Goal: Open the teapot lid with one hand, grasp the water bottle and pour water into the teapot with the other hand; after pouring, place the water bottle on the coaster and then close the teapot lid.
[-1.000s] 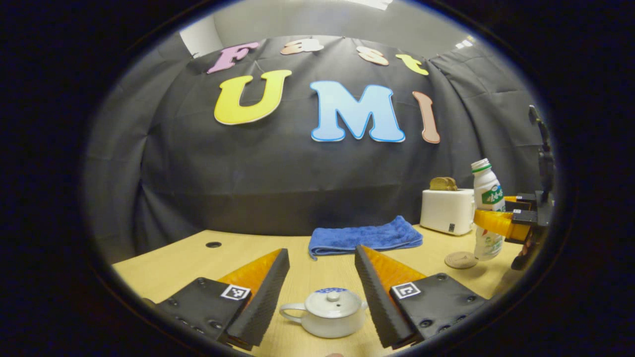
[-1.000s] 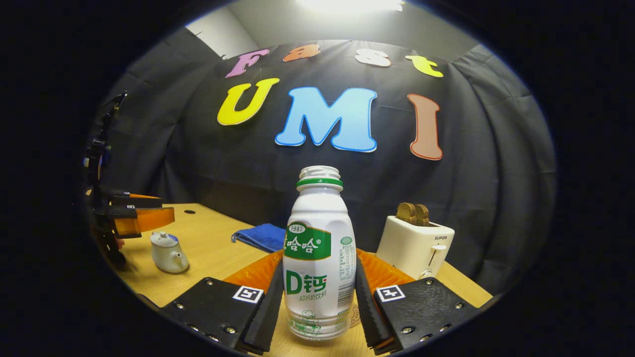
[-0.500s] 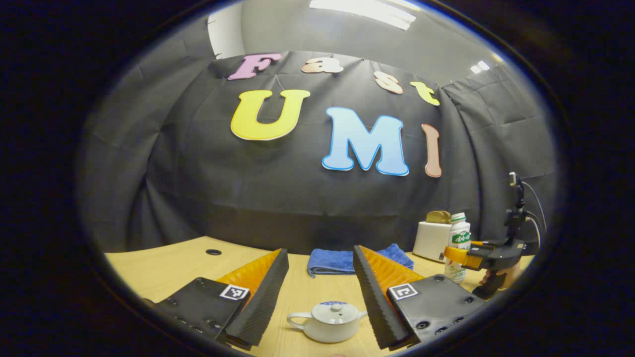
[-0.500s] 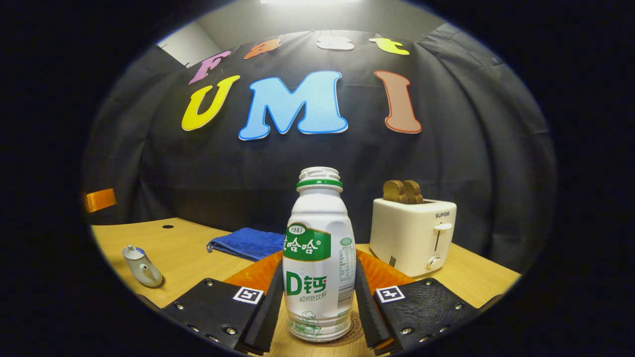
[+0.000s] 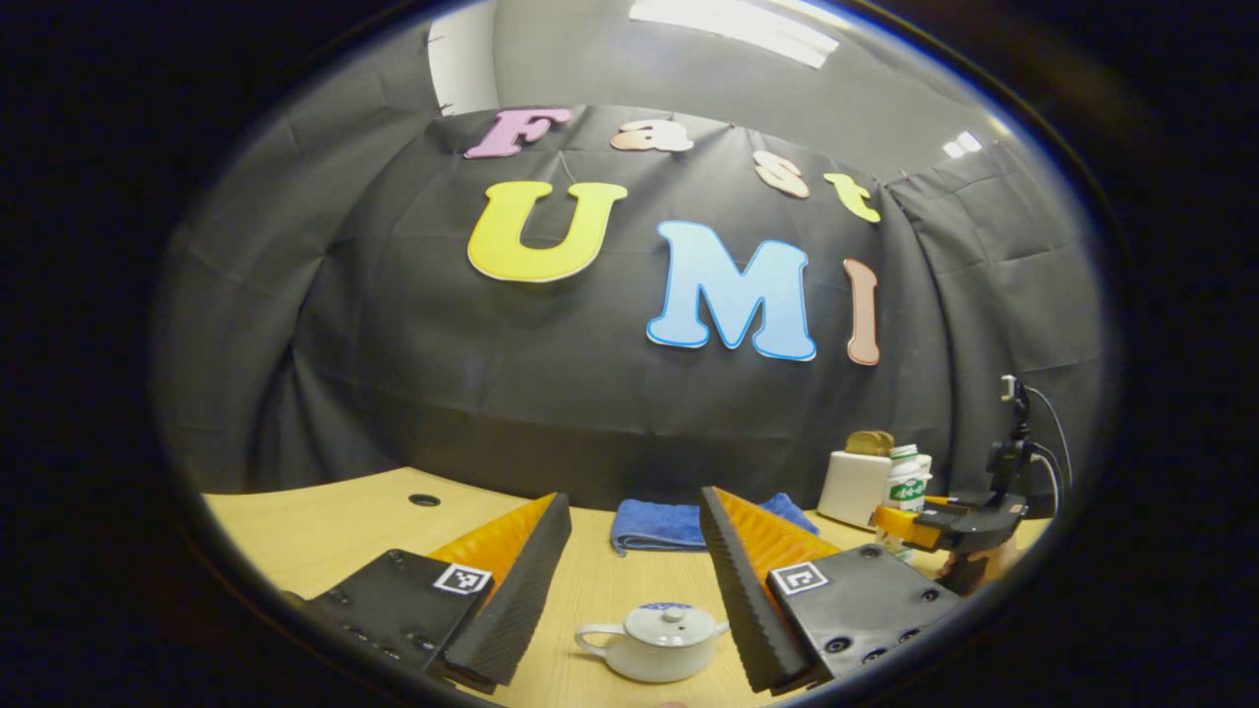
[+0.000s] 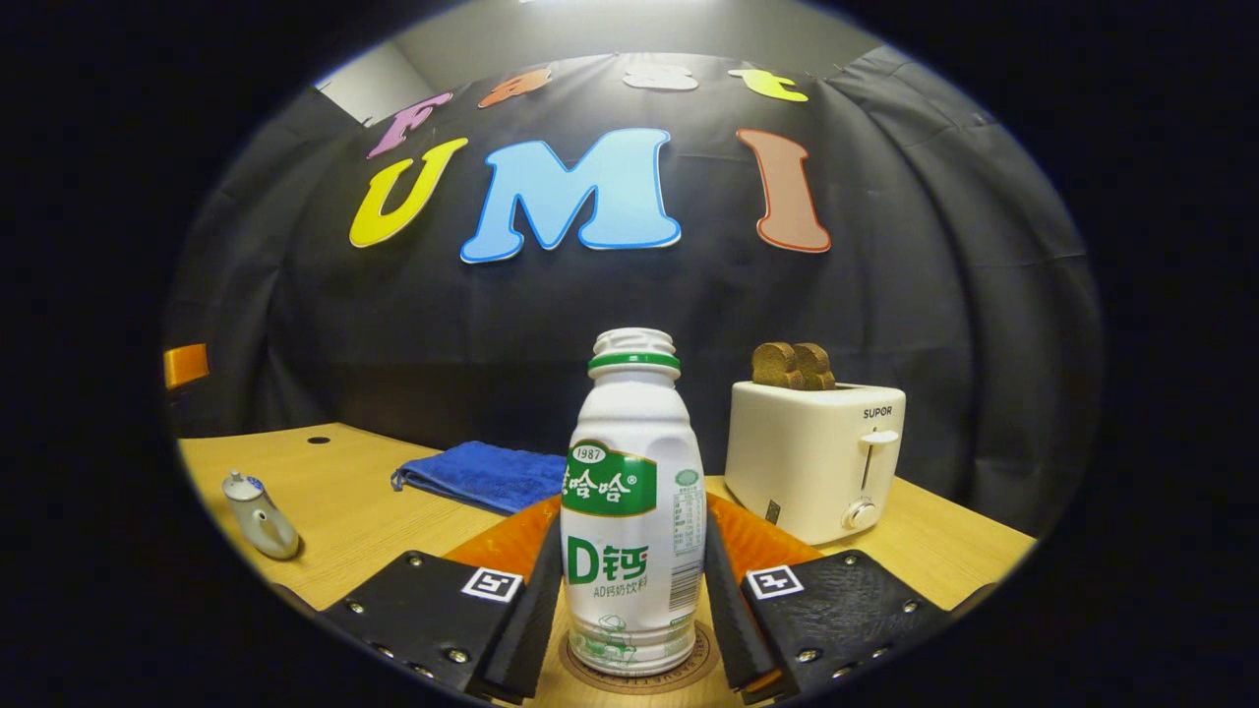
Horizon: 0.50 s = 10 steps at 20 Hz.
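Dim booth, overhead glare, fisheye warp

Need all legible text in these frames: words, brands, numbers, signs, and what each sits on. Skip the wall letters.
"SUPOR": printed on the front of the toaster, above its lever, in the right gripper view.
Water bottle: carries a printed label, not transcribed here; its fine print is too small to read.
Right gripper: square coded tags on its body, pattern only, no words.
Left gripper view: print on the toaster and bottle is too small to read.
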{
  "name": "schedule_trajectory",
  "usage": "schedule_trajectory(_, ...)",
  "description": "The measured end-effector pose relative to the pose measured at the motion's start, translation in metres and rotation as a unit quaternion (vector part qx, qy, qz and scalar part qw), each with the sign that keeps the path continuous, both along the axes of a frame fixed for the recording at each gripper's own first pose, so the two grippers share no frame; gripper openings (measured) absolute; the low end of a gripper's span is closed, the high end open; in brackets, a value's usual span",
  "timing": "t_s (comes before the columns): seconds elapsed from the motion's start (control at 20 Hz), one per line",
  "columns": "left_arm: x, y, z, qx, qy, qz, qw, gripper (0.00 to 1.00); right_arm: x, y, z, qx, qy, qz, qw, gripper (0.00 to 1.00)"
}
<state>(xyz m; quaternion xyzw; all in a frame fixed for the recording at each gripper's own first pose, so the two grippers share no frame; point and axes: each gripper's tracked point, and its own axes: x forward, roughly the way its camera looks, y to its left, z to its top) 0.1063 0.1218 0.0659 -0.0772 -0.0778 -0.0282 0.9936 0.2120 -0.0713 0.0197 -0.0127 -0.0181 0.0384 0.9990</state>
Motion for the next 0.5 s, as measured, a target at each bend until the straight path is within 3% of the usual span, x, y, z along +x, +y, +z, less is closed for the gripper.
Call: schedule_trajectory(0.5,0.0003,-0.0057,-0.0034,0.008,0.005,-0.006,1.000,0.89,-0.0105,-0.0004,-0.0086,-0.030,0.032,0.000,0.999,0.71)
